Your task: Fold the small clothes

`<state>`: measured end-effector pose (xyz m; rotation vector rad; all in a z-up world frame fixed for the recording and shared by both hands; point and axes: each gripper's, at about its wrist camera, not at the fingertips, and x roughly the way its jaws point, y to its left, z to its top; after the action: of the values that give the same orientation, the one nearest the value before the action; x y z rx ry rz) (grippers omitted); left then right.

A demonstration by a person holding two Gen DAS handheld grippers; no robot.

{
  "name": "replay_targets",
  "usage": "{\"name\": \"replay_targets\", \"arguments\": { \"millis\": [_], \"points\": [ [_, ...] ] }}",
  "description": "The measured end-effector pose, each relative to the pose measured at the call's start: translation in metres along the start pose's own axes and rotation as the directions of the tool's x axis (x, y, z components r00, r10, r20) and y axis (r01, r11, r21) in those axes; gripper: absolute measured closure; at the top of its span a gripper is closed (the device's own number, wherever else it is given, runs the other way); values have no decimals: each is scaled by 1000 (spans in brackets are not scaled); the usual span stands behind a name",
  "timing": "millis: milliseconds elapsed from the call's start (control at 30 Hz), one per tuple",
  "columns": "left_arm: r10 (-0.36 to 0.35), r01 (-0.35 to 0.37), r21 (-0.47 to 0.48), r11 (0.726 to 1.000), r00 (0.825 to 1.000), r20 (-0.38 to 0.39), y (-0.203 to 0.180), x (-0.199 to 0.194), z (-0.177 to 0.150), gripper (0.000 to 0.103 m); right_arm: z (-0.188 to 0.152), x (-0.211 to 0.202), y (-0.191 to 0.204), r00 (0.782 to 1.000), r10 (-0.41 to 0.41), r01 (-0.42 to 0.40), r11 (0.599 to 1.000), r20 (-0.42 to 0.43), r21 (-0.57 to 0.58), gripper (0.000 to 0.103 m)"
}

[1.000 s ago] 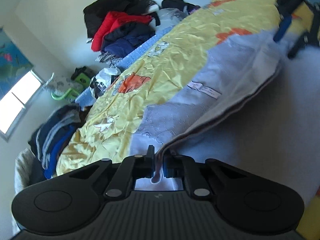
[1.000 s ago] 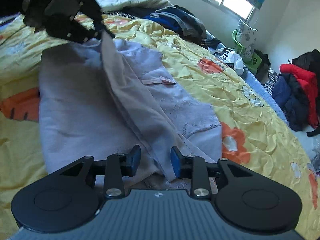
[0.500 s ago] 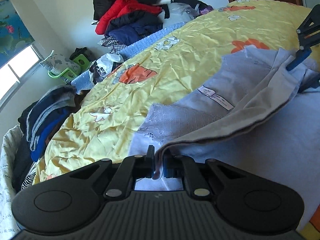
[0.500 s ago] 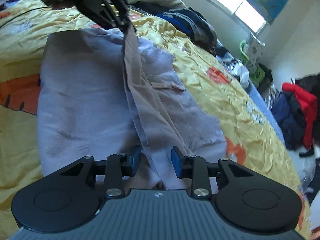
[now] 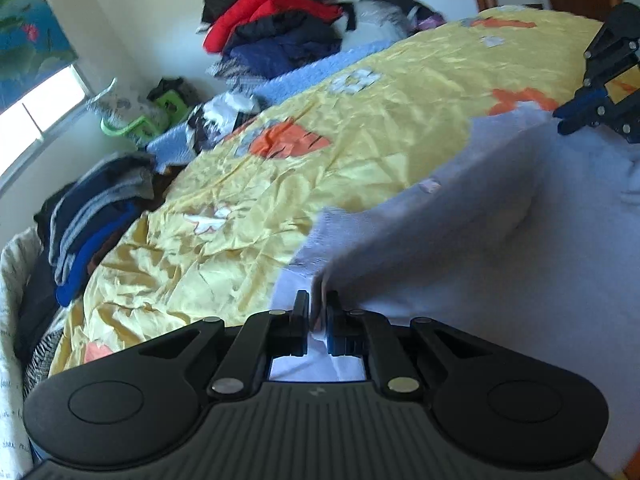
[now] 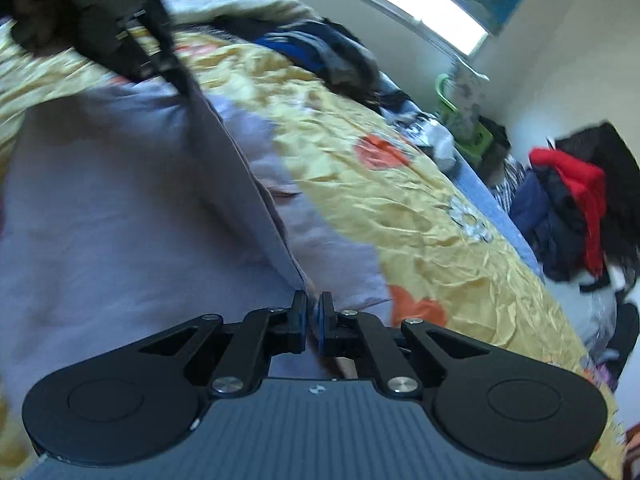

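From the left wrist camera, the yellow bedspread [image 5: 360, 152] filled the middle of the scene, a shiny, heavily creased sheet with orange and white cartoon prints. The lavender garment [image 5: 500, 240], soft and matte, lay across the near right part of that bedspread, its upper layer lifted into a smooth fold. The left gripper [image 5: 317, 308] was clamped on the garment's near edge, a pinch of pale cloth caught between its black jaws. At the bedspread's far right, the right gripper [image 5: 568, 120], with blue pads, sat at the garment's far corner. Beyond the bedspread's far edge lay a blue knitted blanket [image 5: 320, 72], then a heap of jackets [image 5: 276, 20] in red, navy and black against the wall. Off its left edge rested a stack of folded clothes [image 5: 92, 216], and further back a green plastic stool [image 5: 132, 124] stood under the window [image 5: 36, 120].

From the right wrist camera, the garment [image 6: 120, 220] covered the bedspread's [image 6: 400, 200] left half, with a raised ridge of cloth running from the right gripper [image 6: 313, 312] up to the blurred left gripper [image 6: 176, 76]. The right gripper's jaws were closing, nearly together, on the ridge's near end. The jacket heap [image 6: 572, 200] lay past the bedspread's right edge.
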<state>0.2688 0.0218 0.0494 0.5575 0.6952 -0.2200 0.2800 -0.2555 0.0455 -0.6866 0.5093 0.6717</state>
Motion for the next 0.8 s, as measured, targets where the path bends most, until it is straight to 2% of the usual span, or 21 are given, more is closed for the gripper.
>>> {"name": "replay_targets", "arguments": {
  "millis": [67,133,167,200,267,300,333,367,500,533,600,667,800],
  "points": [
    [25,-25,-14,1000,999,-23,4,14,6,95,4,17,-12,1000,-2,3,1000,-15,29,99],
    [10,-13,-40,999,997,-74,8,29,8,95,3,32,-22,999,14,-12,996,-32,86,99],
    [19,-24,-53,998,996,-88,9,36,8,95,1,40,-27,998,40,-34,991,-49,133,94],
    [20,-26,-60,998,995,-97,9,40,7,95,-2,44,-30,998,31,-23,986,-49,164,90],
    [14,-22,-84,996,994,-104,10,42,3,96,-9,41,-39,1000,-16,18,972,-10,233,80],
    [14,-23,-92,996,995,-101,11,40,2,95,-12,38,-44,999,-50,49,959,-5,277,79],
    [15,-25,-98,995,996,-92,11,37,1,95,-15,32,-50,997,-76,70,941,6,332,73],
    [24,-33,-109,993,996,-83,13,31,1,95,-18,23,-55,997,-70,53,920,29,388,67],
    [47,-42,-170,985,999,23,19,-3,3,95,-25,-5,-62,994,37,-85,850,101,521,65],
    [32,-23,-189,982,999,44,19,-9,4,95,-24,-7,-60,993,60,-106,844,104,526,64],
    [-45,61,-222,973,996,77,16,-12,8,95,-24,-1,-56,988,123,-152,822,90,549,64],
    [-99,110,-220,969,993,61,3,-4,10,95,-21,14,-51,987,151,-153,814,49,560,62],
    [-98,78,-279,957,993,-58,-11,33,4,95,-26,33,-39,990,135,-95,822,-29,561,59]
  ]
}}
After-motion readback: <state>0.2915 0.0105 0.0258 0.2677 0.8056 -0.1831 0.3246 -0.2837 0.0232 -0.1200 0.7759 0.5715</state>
